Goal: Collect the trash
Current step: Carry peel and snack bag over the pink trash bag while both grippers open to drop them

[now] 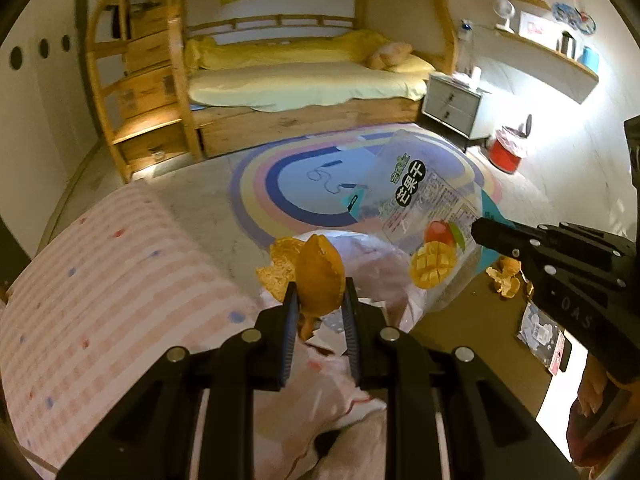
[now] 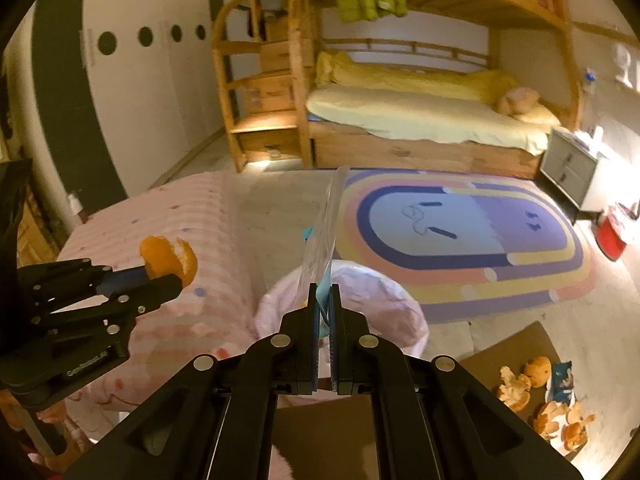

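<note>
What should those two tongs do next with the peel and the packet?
Probably open over the pink-lined bin and drop both in: the left tongs grip an orange peel, the right tongs pinch a mango snack packet, both right above its mouth.

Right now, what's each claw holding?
Left gripper shut on orange peel. Right gripper shut on mango wrapper. Pink bag below, nothing blocking.

The left gripper (image 1: 319, 300) points downward at a slant, its jaws clamped on a piece of orange peel (image 1: 320, 276) – the right gripper (image 2: 324, 304) likewise slants down (jaws nearly together) pinching the edge of a clear snack bag (image 2: 324, 232); in the left wrist view it enters from three o'clock
</note>
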`<action>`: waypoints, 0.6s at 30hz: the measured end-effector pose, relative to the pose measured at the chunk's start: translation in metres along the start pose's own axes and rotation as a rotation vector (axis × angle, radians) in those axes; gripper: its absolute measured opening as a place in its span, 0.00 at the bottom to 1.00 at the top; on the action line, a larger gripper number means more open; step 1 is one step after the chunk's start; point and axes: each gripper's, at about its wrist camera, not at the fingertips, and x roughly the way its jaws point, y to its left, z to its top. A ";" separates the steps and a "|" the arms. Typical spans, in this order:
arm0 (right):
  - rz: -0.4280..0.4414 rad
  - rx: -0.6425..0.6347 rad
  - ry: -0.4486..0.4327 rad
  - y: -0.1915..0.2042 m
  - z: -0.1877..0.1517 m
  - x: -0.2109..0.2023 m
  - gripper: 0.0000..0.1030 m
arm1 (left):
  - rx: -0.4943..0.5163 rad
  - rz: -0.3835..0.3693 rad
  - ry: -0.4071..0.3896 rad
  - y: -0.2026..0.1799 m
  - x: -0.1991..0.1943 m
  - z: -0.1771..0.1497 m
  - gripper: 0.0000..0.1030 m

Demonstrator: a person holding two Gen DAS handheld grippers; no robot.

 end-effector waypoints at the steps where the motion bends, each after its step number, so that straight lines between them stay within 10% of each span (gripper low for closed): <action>1: -0.007 0.004 0.008 -0.004 0.000 0.004 0.04 | 0.007 -0.005 0.006 -0.003 0.006 0.003 0.19; 12: -0.047 0.036 0.089 -0.027 0.000 0.058 0.04 | 0.005 -0.040 0.060 -0.006 0.063 0.022 0.24; 18: -0.037 0.052 0.121 -0.033 0.006 0.083 0.15 | -0.047 -0.024 0.034 0.005 0.066 0.028 0.61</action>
